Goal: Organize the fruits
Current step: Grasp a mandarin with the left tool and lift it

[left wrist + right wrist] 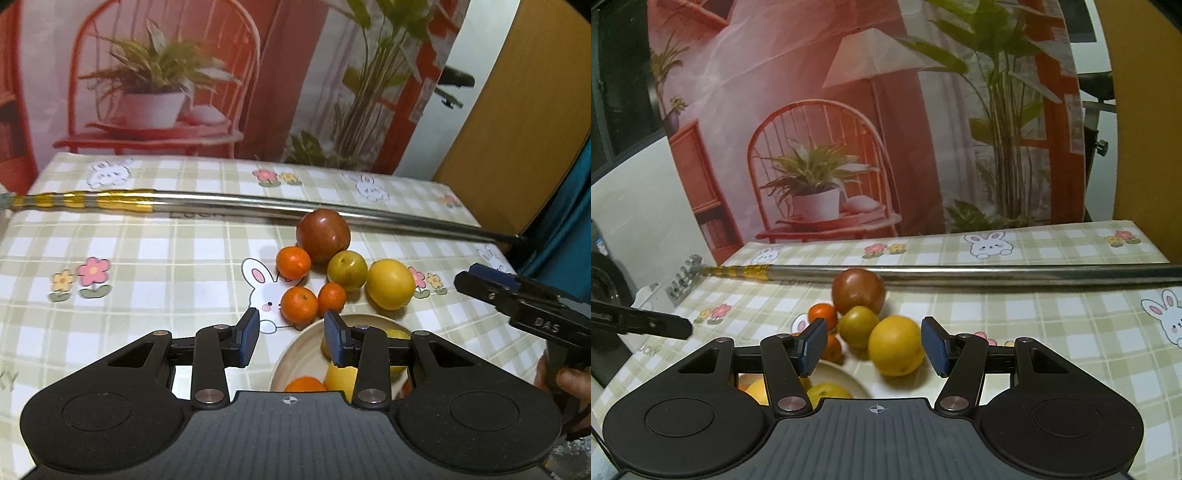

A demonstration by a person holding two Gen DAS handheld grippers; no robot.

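My right gripper (873, 345) hangs with jaws apart and empty, the yellow orange (896, 345) on the table (1052, 332) dead ahead at twelve o'clock, nearer it than my left gripper (290, 334), also agape, whose plate (291, 350) lies at five o'clock.

The left gripper (290, 334) is open with nothing in it. Just ahead sit small oranges (299, 304). Under its right finger is a plate (295, 349).
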